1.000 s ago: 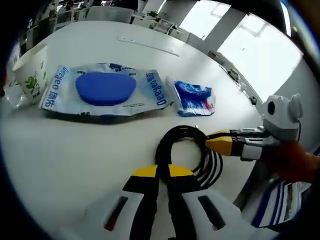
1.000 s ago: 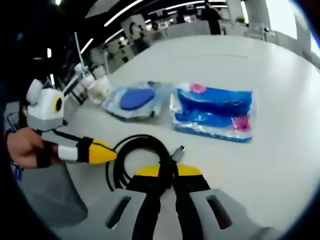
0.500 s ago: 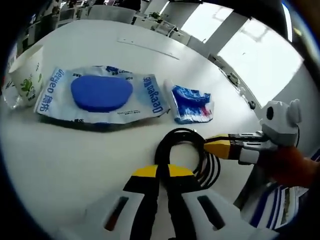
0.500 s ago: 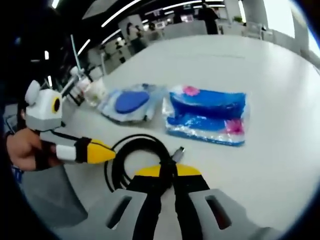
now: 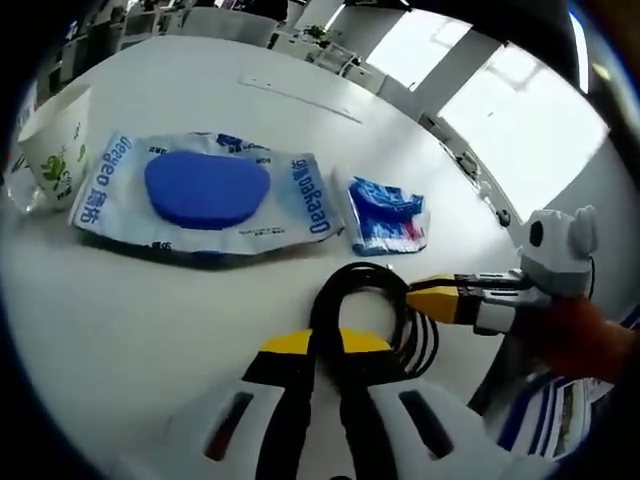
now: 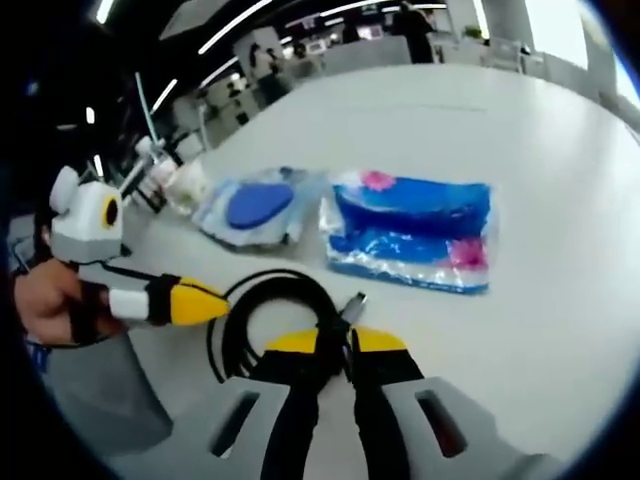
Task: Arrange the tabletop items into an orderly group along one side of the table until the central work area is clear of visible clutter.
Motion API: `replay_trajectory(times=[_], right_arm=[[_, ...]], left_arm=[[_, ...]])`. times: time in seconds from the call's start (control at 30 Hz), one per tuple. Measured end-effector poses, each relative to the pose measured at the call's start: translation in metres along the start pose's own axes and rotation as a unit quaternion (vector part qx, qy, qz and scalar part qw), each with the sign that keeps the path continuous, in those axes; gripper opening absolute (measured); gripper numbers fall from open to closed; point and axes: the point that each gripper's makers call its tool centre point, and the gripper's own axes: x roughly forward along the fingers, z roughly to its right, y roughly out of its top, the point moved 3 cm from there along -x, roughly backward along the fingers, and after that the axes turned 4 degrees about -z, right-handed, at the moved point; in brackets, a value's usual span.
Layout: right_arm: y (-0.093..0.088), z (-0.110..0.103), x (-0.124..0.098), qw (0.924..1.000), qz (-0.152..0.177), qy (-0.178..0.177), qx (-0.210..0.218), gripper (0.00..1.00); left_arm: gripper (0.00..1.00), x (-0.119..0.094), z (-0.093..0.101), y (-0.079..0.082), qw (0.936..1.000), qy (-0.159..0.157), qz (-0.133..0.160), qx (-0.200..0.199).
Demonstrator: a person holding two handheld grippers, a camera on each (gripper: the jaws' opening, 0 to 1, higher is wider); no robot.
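Claws: left claw [image 5: 321,345] and right claw [image 6: 334,342] both clamped on coiled black cable [image 5: 372,300], gripping opposite sides near tabletop [image 5: 120,300] edge.

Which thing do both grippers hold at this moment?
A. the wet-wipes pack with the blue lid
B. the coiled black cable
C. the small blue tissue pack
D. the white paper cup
B: in the left gripper view, the left gripper and the right gripper both close on the coiled black cable, while the wipes pack, the cup and the tissue pack lie apart on the table.
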Motion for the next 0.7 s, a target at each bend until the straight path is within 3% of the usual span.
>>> replay_trajectory(times=[0.7], right_arm=[[-0.006,-0.005,-0.012,0.9995,0.018,-0.023,-0.015,0.17]], left_arm=[[0.14,-0.022,-0.012,0.003,0.9996,-0.010,0.016,0.019]])
